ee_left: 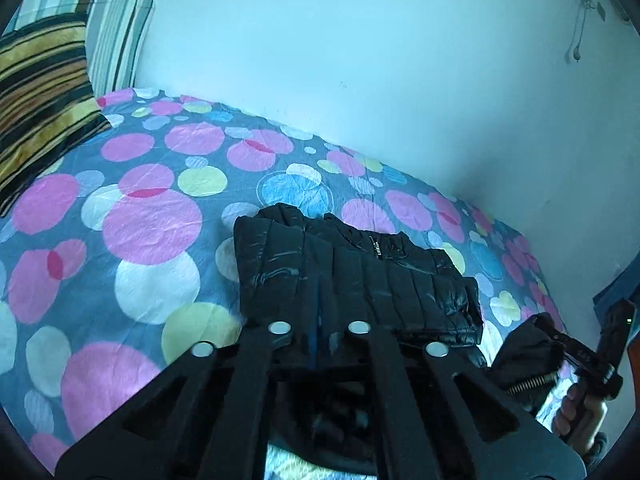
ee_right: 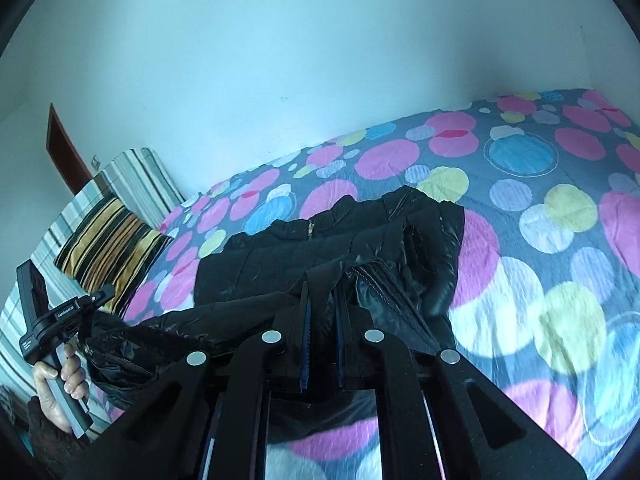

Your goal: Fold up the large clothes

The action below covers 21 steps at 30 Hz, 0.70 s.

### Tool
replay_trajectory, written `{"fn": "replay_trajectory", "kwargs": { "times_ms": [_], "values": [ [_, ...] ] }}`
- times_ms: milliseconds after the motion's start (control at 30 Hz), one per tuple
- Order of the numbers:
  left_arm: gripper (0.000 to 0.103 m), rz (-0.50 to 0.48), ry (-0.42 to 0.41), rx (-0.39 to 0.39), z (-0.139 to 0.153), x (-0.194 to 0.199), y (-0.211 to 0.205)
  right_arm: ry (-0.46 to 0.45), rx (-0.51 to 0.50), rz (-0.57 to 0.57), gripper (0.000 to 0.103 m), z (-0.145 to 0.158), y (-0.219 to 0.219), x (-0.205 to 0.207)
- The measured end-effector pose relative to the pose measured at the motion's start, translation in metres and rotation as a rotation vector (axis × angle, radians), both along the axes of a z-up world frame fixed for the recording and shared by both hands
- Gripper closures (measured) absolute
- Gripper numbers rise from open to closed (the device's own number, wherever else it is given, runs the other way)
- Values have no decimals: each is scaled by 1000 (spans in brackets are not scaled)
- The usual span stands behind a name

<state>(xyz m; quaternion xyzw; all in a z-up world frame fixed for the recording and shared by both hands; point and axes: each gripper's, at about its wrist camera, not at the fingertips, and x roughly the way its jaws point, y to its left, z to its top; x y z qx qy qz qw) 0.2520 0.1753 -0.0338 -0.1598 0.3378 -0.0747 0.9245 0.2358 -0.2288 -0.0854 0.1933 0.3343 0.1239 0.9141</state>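
Right now your bed [ee_left: 120, 240], under its grey sheet of coloured circles, stretches out ahead of both jaws, and the black puffer jacket [ee_left: 352, 272] lies on it just beyond them, its near hem lifted. Your left gripper [ee_left: 320, 320] has its jaws pinched fully together on that hem, and your right gripper [ee_right: 322, 312] has its jaws closed on the zipper edge [ee_right: 384, 292]. Smaller, left of the left jaws, a striped pillow [ee_left: 40, 112] rests against the wall.
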Motion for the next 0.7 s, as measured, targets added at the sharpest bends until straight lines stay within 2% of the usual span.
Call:
{"fn": "replay_trajectory", "kwargs": {
  "times_ms": [100, 300, 433, 567, 700],
  "values": [
    [103, 0, 11, -9, -3, 2, 8, 24, -5, -11, 94, -9, 3, 10],
    [103, 5, 71, 12, -29, -20, 27, 23, -37, -2, 94, -19, 8, -6],
    [103, 7, 96, -46, -37, -49, 38, 9, -43, -4, 94, -14, 9, -32],
    [102, 5, 115, -37, -45, -83, 40, -5, -91, 3, 94, -11, 11, -67],
    [89, 2, 176, -54, -60, -114, 47, 8, -110, 15, 94, -14, 11, -93]
  ]
}}
